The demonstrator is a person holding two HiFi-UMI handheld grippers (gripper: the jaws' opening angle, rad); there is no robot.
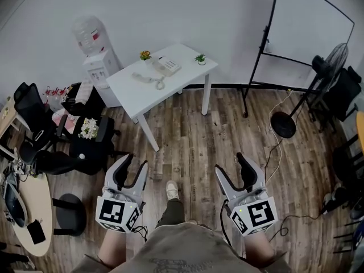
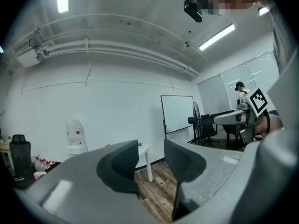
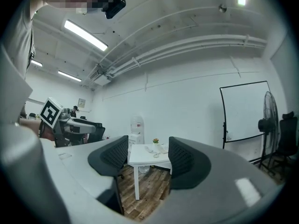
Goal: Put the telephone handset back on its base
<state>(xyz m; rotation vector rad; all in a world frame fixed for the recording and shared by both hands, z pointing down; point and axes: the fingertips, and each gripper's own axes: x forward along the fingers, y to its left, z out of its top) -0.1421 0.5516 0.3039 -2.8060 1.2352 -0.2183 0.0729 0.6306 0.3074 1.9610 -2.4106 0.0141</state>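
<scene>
Across the room stands a white table point(image 1: 190, 70) carrying a white telephone base point(image 1: 168, 66). The handset point(image 1: 141, 77) lies off the base to its left, joined by a coiled cord point(image 1: 160, 85). Both grippers are held low near the person's body, far from the table. My left gripper point(image 1: 136, 161) is open with nothing between its jaws, and so is my right gripper point(image 1: 229, 162). In the right gripper view the table point(image 3: 139, 156), handset point(image 3: 149, 149) and base point(image 3: 162, 148) show small between the open jaws point(image 3: 148, 155). The left gripper view point(image 2: 150, 157) shows only a table corner point(image 2: 144, 150).
Two small potted plants point(image 1: 145, 55) point(image 1: 200, 58) stand on the table. A water dispenser point(image 1: 96, 53) is left of it, with office chairs point(image 1: 34, 118) further left. A whiteboard point(image 1: 310, 27) and a standing fan point(image 1: 330, 61) are to the right. Wooden floor point(image 1: 187, 141) lies between me and the table.
</scene>
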